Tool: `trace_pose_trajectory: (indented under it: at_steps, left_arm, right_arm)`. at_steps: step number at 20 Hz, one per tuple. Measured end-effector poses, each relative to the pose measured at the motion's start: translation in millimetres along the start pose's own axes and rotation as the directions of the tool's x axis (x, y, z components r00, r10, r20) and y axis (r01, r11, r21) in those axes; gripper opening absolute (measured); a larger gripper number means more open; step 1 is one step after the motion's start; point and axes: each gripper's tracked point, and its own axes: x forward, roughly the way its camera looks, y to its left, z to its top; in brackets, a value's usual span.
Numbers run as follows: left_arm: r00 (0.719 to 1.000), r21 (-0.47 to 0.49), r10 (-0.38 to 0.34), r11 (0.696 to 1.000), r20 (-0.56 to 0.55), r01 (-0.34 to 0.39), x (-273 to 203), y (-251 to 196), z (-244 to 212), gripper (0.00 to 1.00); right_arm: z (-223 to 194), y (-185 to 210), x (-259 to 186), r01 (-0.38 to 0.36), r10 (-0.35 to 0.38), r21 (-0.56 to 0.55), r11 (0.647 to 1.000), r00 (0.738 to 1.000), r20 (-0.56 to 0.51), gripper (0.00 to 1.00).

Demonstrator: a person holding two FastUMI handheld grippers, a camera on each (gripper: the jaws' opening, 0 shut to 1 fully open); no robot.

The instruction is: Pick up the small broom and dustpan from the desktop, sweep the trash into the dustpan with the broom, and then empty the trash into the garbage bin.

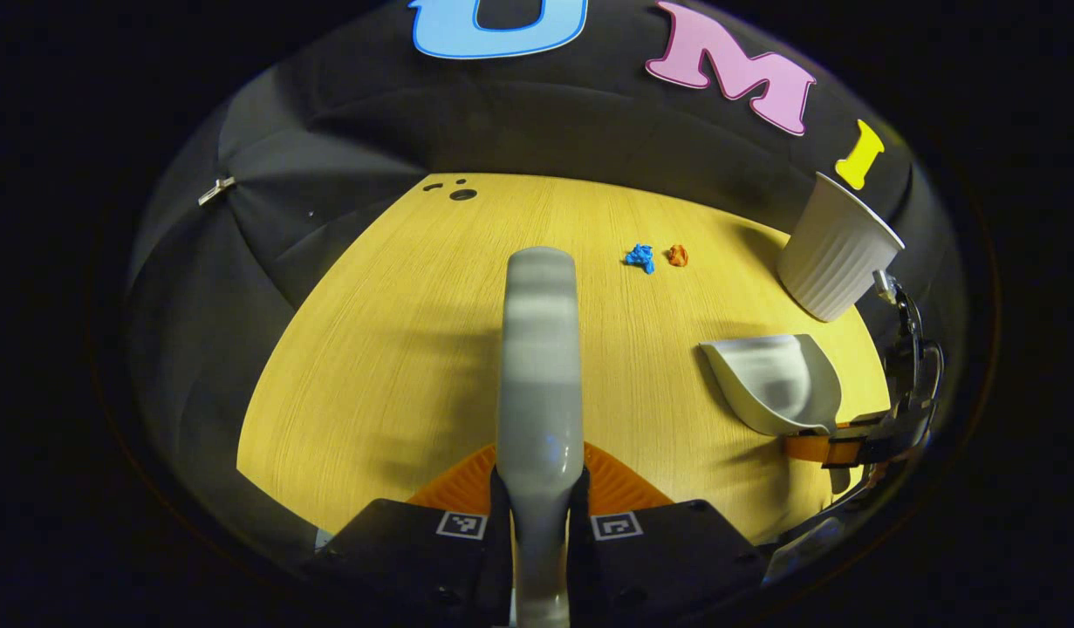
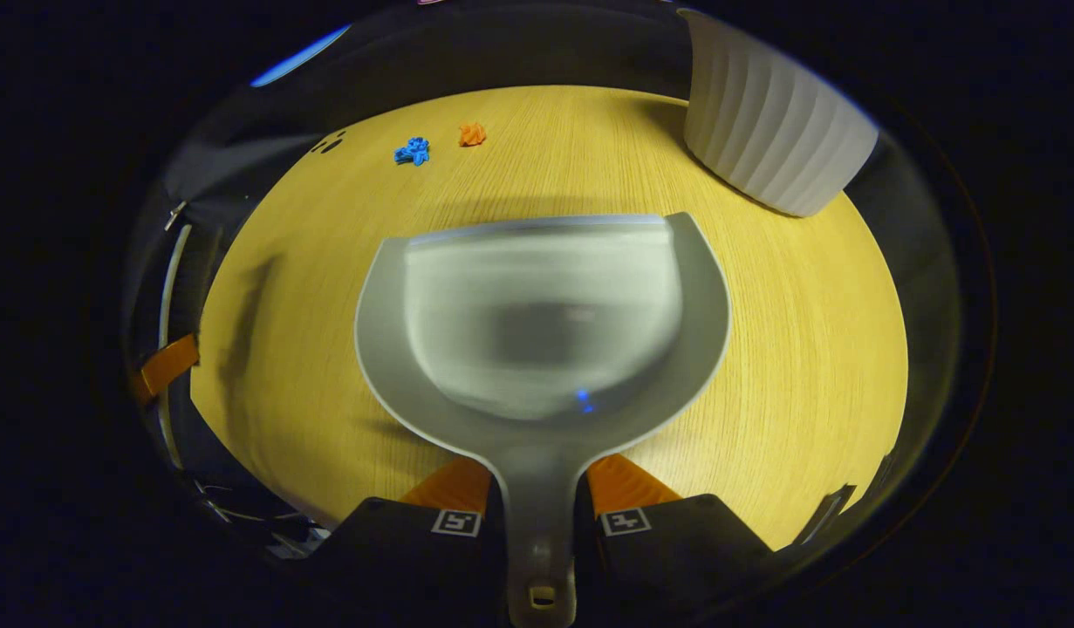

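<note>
My left gripper (image 1: 541, 493) is shut on the small grey broom (image 1: 541, 349), which points forward above the yellow desktop (image 1: 371, 366). Two bits of trash lie beyond it to the right: a blue scrap (image 1: 640, 257) and an orange scrap (image 1: 677, 255). My right gripper (image 2: 541, 506) is shut on the handle of the grey dustpan (image 2: 545, 314), whose mouth faces away from me, low over the desk. The blue scrap (image 2: 412, 151) and orange scrap (image 2: 472, 134) lie far ahead to its left. The dustpan (image 1: 776, 384) and the right gripper (image 1: 859, 447) also appear at the right of the left gripper view.
A white ribbed garbage bin (image 1: 837, 249) stands at the desk's far right corner, close ahead and right of the dustpan (image 2: 772, 131). Black cloth walls surround the desk. Small dark holes (image 1: 461, 193) mark the far left of the desktop. The left gripper (image 2: 166, 366) shows at the left edge.
</note>
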Motion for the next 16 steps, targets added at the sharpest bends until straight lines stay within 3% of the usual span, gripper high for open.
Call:
trace_pose_trajectory:
  at_steps: [7,12,16]
  left_arm:
    - [0.999,0.119,-0.001,0.993,-0.046,0.007,66,5,59,0.29]
    - [0.997,0.095,-0.044,0.994,-0.067,0.050,123,-15,111,0.29]
    - [0.994,0.231,-0.034,0.971,-0.105,0.058,169,-25,143,0.29]
  right_arm:
    - [9,-13,-7,-0.005,0.006,-0.092,0.996,1.000,0.014,0.34]
    - [18,-29,-12,-0.015,0.016,-0.128,0.992,1.000,0.006,0.34]
    - [31,-39,-18,-0.031,0.032,-0.161,0.986,0.999,0.004,0.34]
